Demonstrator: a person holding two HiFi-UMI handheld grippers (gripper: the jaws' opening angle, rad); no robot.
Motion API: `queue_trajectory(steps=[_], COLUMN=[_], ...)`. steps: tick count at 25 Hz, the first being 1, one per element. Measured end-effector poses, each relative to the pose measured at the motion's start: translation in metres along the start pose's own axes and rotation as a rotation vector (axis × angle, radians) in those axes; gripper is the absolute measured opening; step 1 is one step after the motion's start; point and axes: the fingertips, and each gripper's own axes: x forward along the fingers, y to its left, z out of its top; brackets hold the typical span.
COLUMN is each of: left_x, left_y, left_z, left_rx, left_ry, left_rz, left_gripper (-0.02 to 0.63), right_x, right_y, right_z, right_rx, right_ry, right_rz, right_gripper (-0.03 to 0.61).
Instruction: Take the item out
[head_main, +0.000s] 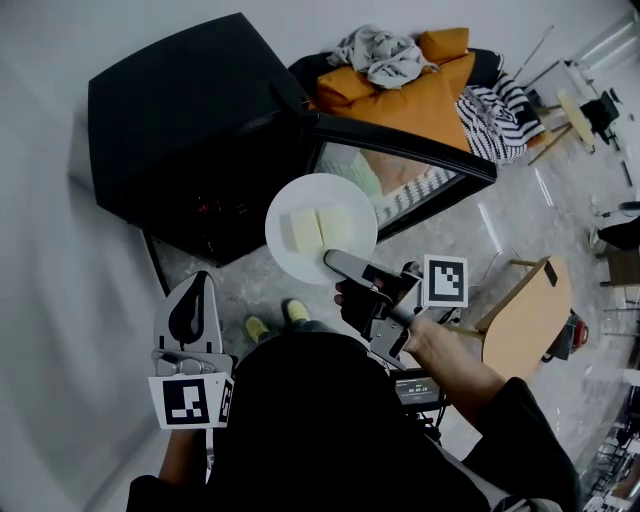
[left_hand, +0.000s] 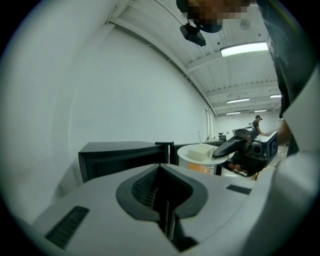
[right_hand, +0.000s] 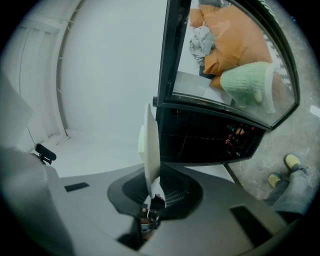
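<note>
A white plate (head_main: 320, 228) bearing two pale yellow blocks (head_main: 315, 230) hangs in the air in front of the black oven (head_main: 190, 120), outside its open glass door (head_main: 400, 160). My right gripper (head_main: 340, 264) is shut on the plate's near rim. In the right gripper view the plate (right_hand: 151, 145) stands edge-on, clamped at the right gripper (right_hand: 152, 192), with the dark oven cavity (right_hand: 210, 140) behind it. My left gripper (head_main: 192, 305) hovers low at the left, shut and holding nothing. The left gripper view shows the left gripper (left_hand: 161, 185) with its jaws together, and the plate (left_hand: 200, 152) beyond it.
The oven stands on a thin-legged stand over a marbled floor (head_main: 500, 220). Behind it lie orange cushions (head_main: 420, 90), crumpled grey clothes (head_main: 385, 55) and a striped cloth (head_main: 495, 120). A wooden chair (head_main: 525, 315) is at the right. My yellow shoes (head_main: 275, 320) show below the plate.
</note>
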Motion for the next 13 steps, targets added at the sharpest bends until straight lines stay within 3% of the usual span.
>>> queue_trajectory(steps=[13], left_x=[-0.0004], left_y=[0.0037], left_z=[0.0103], left_rx=[0.011], left_ry=[-0.009], left_rz=[0.023], left_gripper=[0.009], right_x=[0.004], right_y=[0.0041], right_z=[-0.0034], right_rx=[0.007], right_ry=[0.028], right_rz=[0.01], right_gripper=[0.037])
